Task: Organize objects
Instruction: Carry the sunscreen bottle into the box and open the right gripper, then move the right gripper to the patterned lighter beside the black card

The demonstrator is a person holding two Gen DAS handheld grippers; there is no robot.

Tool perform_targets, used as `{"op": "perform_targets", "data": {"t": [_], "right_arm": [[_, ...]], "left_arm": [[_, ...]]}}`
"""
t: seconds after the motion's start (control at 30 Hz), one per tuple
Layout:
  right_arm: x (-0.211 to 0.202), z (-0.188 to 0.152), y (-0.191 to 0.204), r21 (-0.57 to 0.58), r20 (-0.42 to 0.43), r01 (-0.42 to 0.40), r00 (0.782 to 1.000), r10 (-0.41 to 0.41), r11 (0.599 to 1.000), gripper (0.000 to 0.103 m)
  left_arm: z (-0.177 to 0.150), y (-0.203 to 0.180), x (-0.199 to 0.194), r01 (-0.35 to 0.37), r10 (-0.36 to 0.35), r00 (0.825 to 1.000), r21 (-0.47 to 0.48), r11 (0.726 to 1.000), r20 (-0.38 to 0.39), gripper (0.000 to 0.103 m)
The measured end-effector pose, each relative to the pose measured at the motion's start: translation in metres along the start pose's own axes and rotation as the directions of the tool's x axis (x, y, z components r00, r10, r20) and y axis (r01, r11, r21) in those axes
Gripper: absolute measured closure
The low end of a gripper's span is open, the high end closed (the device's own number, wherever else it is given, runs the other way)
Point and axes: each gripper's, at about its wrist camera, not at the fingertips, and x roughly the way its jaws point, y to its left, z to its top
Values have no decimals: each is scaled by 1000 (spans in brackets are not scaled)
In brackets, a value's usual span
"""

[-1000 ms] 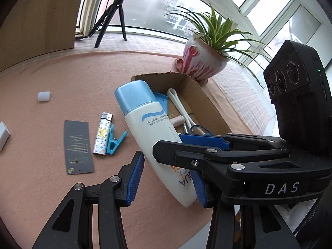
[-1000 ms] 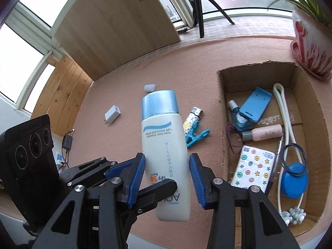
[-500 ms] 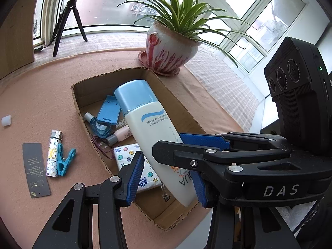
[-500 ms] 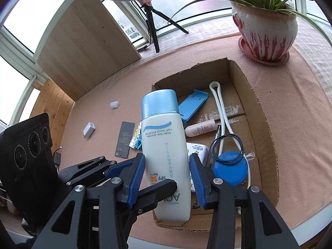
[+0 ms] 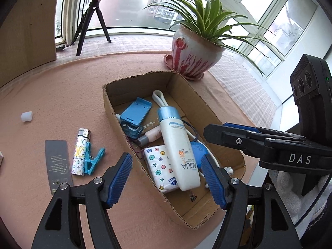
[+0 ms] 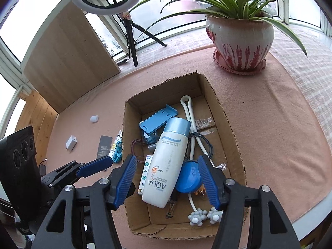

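**Release of bottle into box**

Left gripper (image 5: 167, 179) and right gripper (image 6: 167, 183): jaws opening, pads clear of the sunscreen bottle (image 6: 167, 164), which lies ahead in the cardboard box (image 6: 226, 124). Next: withdraw, then collect the lighter (image 5: 80, 151), left of the left gripper.

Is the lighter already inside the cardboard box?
No, the lighter lies on the pink cloth left of the cardboard box, beside a blue clip.

hidden: white sunscreen bottle with pale blue cap (image 6: 166, 161) covered much of the button-print tissue pack (image 6: 146, 173) | cut off: white box (image 5: 1, 159) at left-view edge | unreadable: small print on dark grey card (image 5: 58, 164)
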Motion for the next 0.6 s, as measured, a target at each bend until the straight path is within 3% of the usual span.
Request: {"op": "perform_targets", "data": {"t": [0.33,0.6], "right_arm": [[4,1,21,-10,-10,-41,999,40,999,45],[7,3,47,-49,-14,-66,998,65,997,45]], "left_arm": [[-8,37,-44,-87,91,995,-73,994,50,31],[-16,71,-102,-183,198,973,-123,975,117,31]]}}
